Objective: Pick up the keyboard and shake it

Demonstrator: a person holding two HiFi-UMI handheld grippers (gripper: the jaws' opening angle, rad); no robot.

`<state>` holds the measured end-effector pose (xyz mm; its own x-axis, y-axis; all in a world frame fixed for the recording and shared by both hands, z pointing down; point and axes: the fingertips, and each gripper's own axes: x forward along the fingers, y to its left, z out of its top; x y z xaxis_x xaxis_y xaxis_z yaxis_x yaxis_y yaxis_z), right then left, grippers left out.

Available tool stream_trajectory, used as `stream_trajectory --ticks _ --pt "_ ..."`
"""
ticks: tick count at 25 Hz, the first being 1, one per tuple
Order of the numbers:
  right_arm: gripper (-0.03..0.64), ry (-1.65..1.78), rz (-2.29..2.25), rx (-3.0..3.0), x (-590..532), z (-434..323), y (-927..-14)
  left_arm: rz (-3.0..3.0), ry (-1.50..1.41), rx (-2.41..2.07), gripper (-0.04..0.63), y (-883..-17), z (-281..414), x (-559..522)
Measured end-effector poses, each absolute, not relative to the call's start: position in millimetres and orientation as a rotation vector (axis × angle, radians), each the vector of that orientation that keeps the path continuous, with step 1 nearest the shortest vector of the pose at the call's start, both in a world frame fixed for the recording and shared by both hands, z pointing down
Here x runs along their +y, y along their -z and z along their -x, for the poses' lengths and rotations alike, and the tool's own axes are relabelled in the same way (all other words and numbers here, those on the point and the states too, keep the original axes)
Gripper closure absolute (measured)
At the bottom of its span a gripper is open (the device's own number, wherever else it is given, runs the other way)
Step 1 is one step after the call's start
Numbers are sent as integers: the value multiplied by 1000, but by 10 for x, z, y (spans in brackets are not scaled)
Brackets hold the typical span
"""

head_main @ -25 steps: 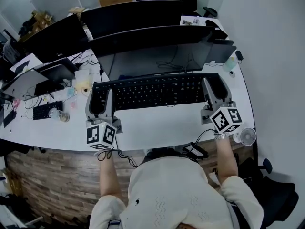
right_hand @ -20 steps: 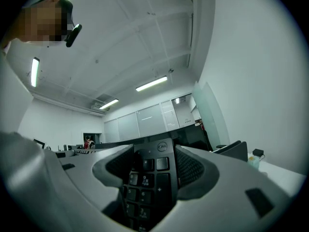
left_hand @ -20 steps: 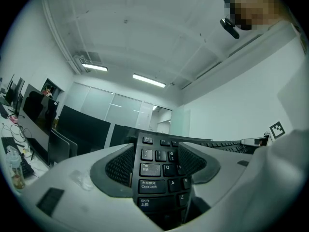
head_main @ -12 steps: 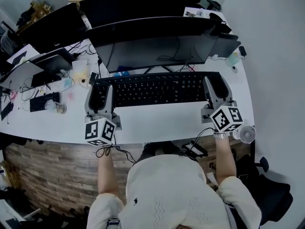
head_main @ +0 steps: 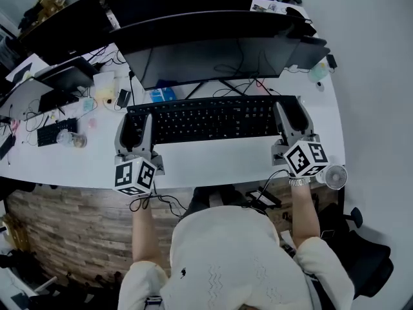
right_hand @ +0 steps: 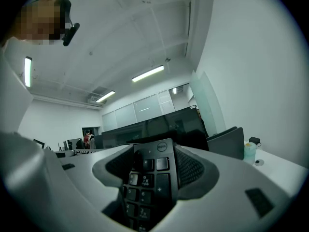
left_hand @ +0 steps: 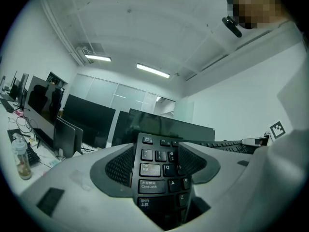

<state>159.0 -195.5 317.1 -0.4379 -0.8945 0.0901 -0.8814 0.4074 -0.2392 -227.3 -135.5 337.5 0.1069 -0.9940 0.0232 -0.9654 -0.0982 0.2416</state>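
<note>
A long black keyboard (head_main: 210, 119) is held up off the white desk (head_main: 213, 166), one gripper clamping each end. My left gripper (head_main: 137, 126) is shut on its left end, where the Tab and Caps Lock keys (left_hand: 150, 170) show between the grey jaws. My right gripper (head_main: 292, 116) is shut on the right end, with the numpad keys (right_hand: 149, 178) squeezed between its jaws. Both gripper views tilt upward toward the ceiling.
Two dark monitors (head_main: 219, 50) stand just behind the keyboard. A small fan (head_main: 335, 178) sits at the desk's right front edge. A second small keyboard (head_main: 51, 133), a bottle (head_main: 72, 139), cables and laptops crowd the left. A cup (head_main: 317, 72) stands far right.
The keyboard has stayed clamped in both grippers and has shifted slightly toward the person, away from the monitors. The head view has tilted, so the desk items sit higher in the frame.
</note>
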Motion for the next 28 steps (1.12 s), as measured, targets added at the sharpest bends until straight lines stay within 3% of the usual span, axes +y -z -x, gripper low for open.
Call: stream_trajectory --ticks 28 --pt "364 618 1719 2630 -2039 -1639 -4008 -2072 67 -1880 321 -4203 2226 -1451"
